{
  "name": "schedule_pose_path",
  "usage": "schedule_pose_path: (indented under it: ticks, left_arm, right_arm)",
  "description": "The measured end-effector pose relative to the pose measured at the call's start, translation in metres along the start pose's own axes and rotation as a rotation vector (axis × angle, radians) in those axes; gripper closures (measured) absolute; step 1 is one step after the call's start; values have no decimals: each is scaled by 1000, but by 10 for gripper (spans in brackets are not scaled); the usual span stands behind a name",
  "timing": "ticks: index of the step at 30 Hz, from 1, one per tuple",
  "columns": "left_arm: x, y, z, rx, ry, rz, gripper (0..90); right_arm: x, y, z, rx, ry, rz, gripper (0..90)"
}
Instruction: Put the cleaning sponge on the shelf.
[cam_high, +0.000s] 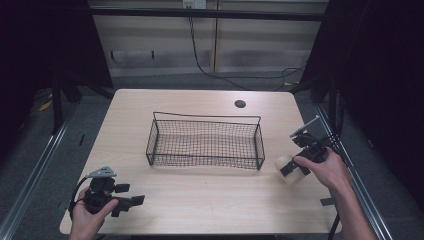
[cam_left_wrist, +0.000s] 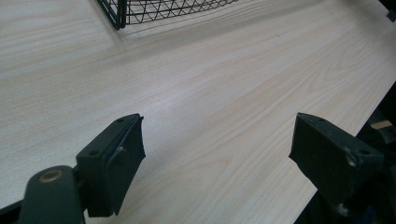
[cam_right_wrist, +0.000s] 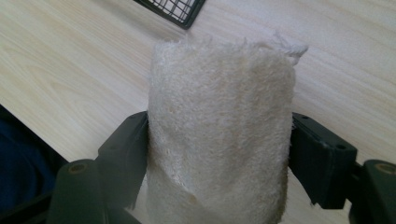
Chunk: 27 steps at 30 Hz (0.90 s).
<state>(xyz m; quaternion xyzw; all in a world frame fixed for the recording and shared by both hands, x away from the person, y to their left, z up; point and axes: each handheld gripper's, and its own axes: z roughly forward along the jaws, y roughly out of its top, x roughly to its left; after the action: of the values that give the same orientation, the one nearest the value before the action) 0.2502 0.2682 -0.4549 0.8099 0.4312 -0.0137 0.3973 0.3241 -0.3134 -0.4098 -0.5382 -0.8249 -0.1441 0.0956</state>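
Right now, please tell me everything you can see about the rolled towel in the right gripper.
The rolled towel is cream-white, with a fluffy terry surface that looks like soft cloth. It is rolled into a thick cylinder, with a frayed corner at its far end. The right gripper clamps it, one black jaw pressed against each side. It sits over the table's right part, just beside the right end of the wire basket, without touching it.

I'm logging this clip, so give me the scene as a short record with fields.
held item: rolled cream towel, clamped between the right gripper fingers
left gripper: open, nothing between its fingers, low at the table's near left edge
basket: black wire basket, empty, mid-table
towel position: right of the basket, near the table right edge
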Motion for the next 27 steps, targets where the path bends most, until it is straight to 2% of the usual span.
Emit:
schedule_pose_path:
  ticks: [5,13,18,24,27]
  left_arm:
    - [0,0,0,4,-2,5,171]
    - [0,0,0,6,4,3,175]
    - [-1,0,2,21,3,16,189]
    - [-1,0,1,15,3,9,189]
    - [-2,0,1,16,5,10,189]
  right_arm:
    - [4,0,-3,0,24,-15,262]
    - [5,0,-7,-2,60,-8,263]
    - [7,1,-13,1,54,-12,263]
    - [16,8,-31,-21,49,-36,263]
    - [20,11,-34,-28,50,-43,263]
